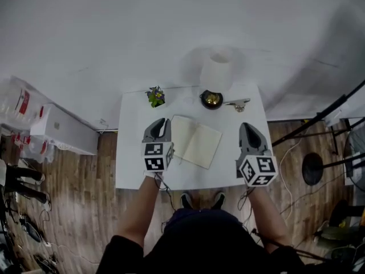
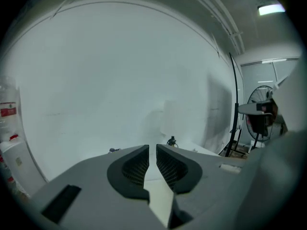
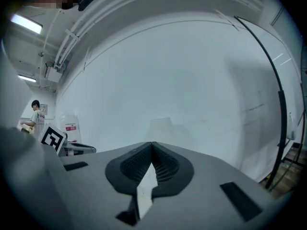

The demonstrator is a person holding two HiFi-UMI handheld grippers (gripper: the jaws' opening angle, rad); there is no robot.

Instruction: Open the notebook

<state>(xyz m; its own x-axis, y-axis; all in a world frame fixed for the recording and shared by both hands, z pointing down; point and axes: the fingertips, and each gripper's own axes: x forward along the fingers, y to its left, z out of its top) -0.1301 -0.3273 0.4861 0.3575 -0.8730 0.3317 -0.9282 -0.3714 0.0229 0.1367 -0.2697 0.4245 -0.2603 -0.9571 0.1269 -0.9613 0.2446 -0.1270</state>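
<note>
The notebook [image 1: 195,141] lies open on the white table [image 1: 132,153], its cream pages showing, tilted a little to the right. My left gripper [image 1: 163,122] hovers over the notebook's left edge, held up off the table. In the left gripper view its jaws [image 2: 152,150] stand a narrow gap apart with nothing between them and point at the white wall. My right gripper [image 1: 246,127] hangs to the right of the notebook, apart from it. In the right gripper view its jaws [image 3: 152,145] meet at the tips, empty.
A lamp with a white shade [image 1: 217,73] and dark base [image 1: 211,99] stands at the table's back edge, with a small potted plant [image 1: 155,96] to its left and a small metal item [image 1: 239,103] to its right. Boxes [image 1: 63,131] sit on the floor at left; stands and cables [image 1: 319,164] at right.
</note>
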